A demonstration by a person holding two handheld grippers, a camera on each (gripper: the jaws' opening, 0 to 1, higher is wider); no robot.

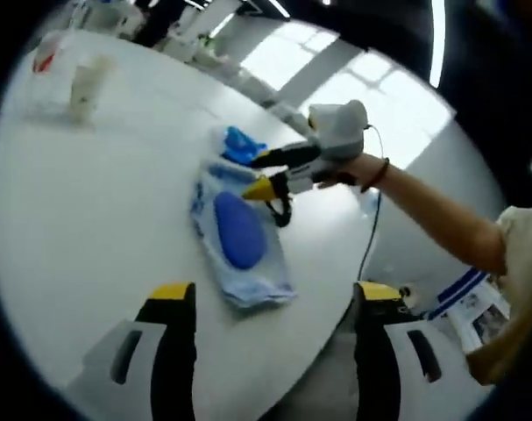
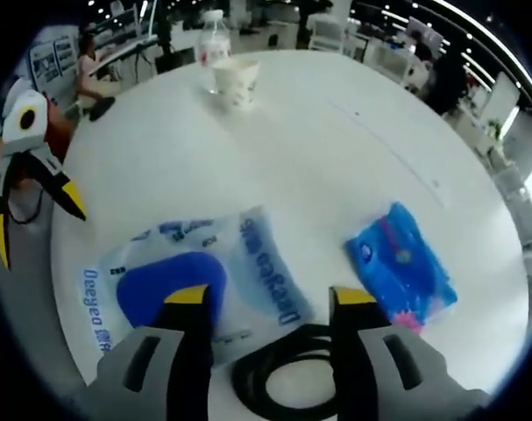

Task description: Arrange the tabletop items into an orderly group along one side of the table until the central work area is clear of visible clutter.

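A wet wipes pack with a blue lid lies flat on the white table. Just beyond it sits a small blue tissue packet. My left gripper is open, hovering short of the pack near the table edge. From the right, a hand holds my right gripper open over the pack's far end and a black cable coil. In the right gripper view, my right gripper is open above the wipes pack and cable coil; the tissue packet lies to its right. The left gripper stands open at the left.
A paper cup and a clear bottle stand at the far side of the table; the cup also appears top left in the left gripper view. Desks and chairs lie beyond. A thin cable hangs off the edge.
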